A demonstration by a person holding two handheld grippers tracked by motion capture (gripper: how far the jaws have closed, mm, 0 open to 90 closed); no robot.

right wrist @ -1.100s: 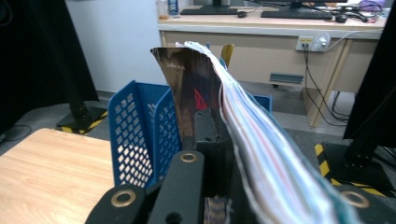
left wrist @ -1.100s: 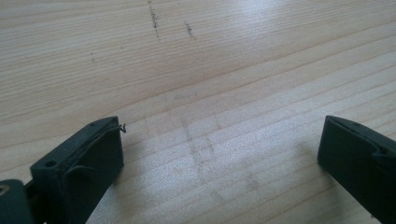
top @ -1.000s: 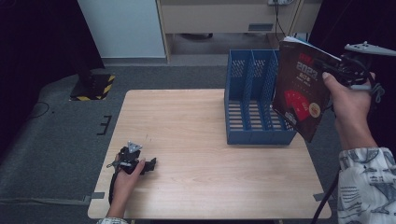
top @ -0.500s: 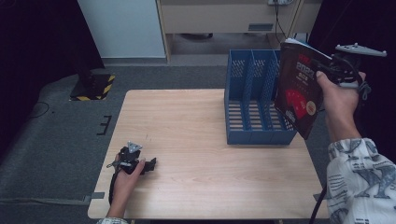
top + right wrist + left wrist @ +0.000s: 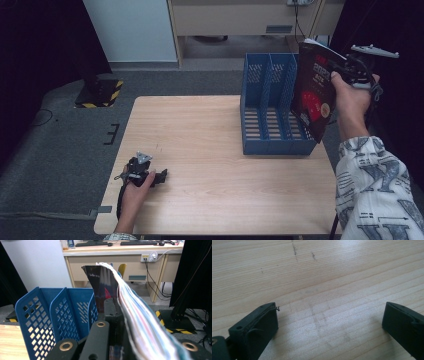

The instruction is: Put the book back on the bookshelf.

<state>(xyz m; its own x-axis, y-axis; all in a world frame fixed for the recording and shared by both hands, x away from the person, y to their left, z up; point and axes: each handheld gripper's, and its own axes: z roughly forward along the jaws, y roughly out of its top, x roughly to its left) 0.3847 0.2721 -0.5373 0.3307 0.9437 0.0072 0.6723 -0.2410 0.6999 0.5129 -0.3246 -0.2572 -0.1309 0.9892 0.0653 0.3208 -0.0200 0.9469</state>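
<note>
Right gripper (image 5: pixel 345 70), fingers clamped on the magazine (image 5: pixel 314 92), had shifted closer over the blue file rack (image 5: pixel 270 107). Insertion appeared imminent. Left gripper (image 5: pixel 161 176) rested on the tabletop (image 5: pixel 210 150), fingers apart.

So it's a light wood table (image 5: pixel 215 150) with visible grain and a few faint dark scuffs. A blue three-slot file rack (image 5: pixel 272 107) stands on it. Taking that rack as the marker, it hugs the table's far right part, and the left gripper (image 5: pixel 161 176) rests on the tabletop well apart from the rack, toward the near left corner.
</note>
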